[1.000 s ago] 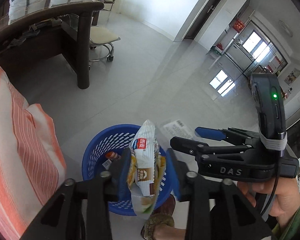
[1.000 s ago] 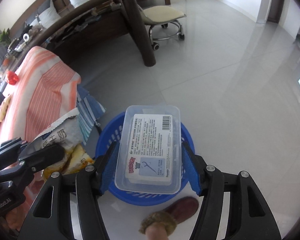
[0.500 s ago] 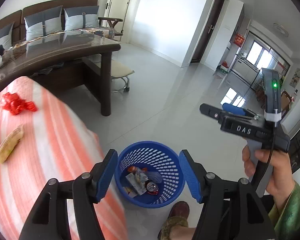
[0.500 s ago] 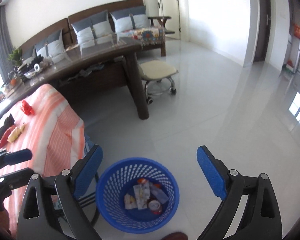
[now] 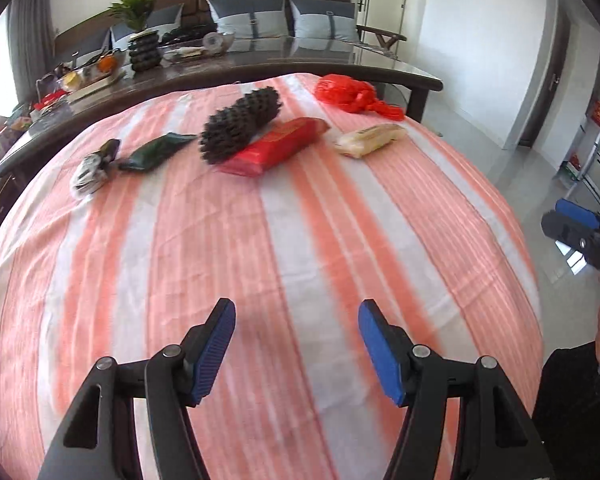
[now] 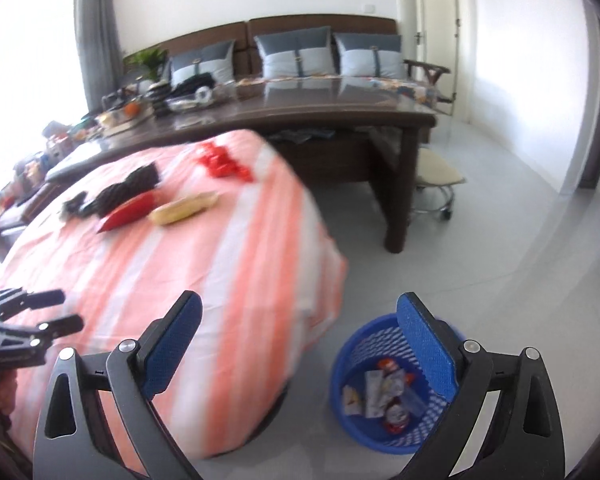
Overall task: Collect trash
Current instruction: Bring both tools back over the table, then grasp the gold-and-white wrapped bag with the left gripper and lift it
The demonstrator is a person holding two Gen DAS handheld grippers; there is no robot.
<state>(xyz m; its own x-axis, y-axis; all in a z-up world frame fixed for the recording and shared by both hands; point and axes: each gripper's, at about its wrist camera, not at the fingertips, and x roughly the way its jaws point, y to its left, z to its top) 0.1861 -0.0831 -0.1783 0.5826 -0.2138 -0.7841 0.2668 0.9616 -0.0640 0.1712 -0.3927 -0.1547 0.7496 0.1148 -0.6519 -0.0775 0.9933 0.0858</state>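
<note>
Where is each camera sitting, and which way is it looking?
Left wrist: sits on the left tool, looking across the orange-striped tablecloth at the red flat packet; the right tool and thumb show at right.
Right wrist: sits on the right tool, looking over the table edge and the blue plastic basket on the floor; the left tool shows at left.
Both see the tablecloth, red packet, brown sofa.
</note>
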